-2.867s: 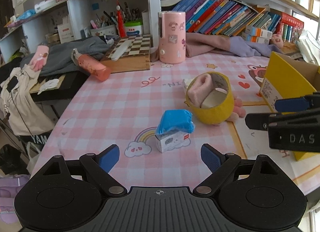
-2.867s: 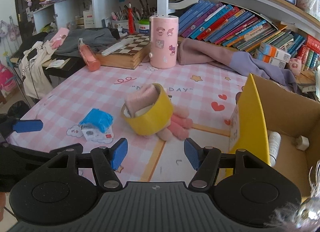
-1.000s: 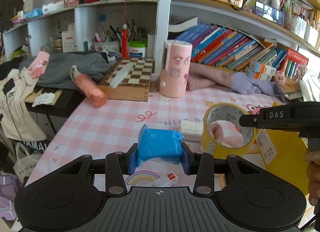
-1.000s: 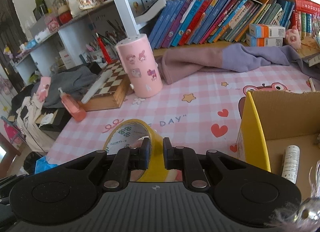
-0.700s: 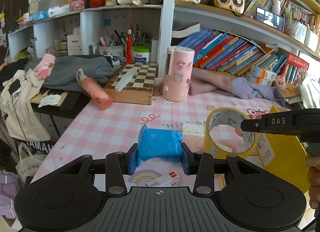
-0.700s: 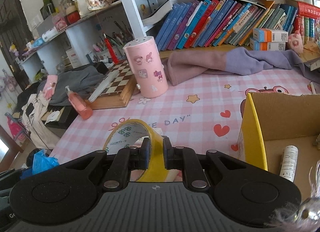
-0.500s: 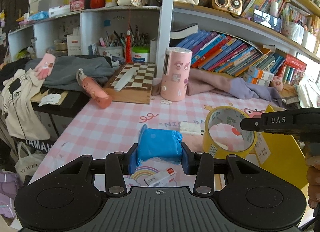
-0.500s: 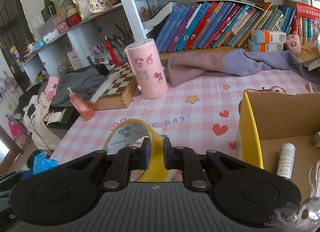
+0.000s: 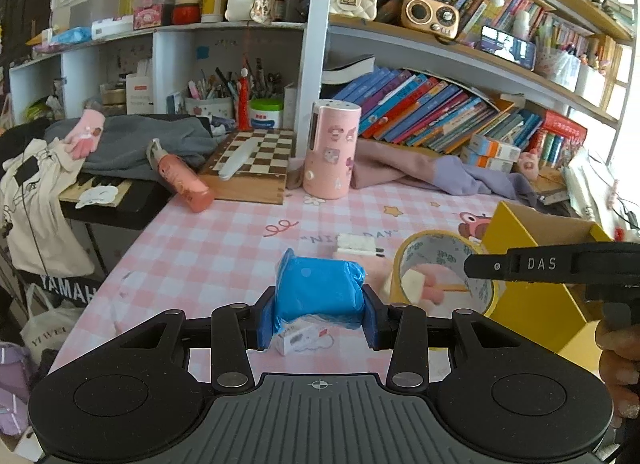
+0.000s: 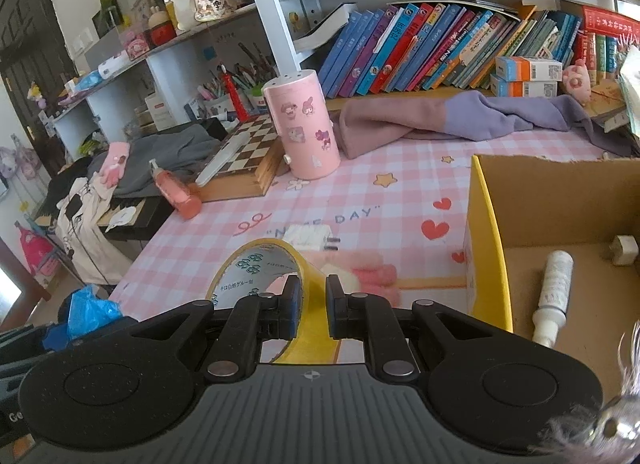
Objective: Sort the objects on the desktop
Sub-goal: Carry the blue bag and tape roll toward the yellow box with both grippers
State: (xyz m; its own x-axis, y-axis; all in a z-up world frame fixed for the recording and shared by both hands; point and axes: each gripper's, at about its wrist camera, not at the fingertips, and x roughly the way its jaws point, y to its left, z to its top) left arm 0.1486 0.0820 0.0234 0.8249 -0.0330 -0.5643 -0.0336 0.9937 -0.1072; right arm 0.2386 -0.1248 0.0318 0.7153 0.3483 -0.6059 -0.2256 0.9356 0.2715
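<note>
Both cameras sit low behind their jaws, tilted down across the pink checked table (image 9: 224, 240) toward the bookshelves (image 10: 420, 52). Both views share the pink canister (image 9: 330, 152), chessboard (image 10: 248, 152) and yellow box (image 9: 532, 240).

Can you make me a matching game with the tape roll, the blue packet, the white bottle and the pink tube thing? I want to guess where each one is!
Things:
1. yellow tape roll
2. blue packet
3. white bottle
4. pink canister

Places:
A. lying inside the cardboard box
B. standing upright beside the chessboard
C. pinched by its wall in the right gripper
D. squeezed between the pads of the left gripper

Pairs: 1-C, 2-D, 3-A, 4-B
</note>
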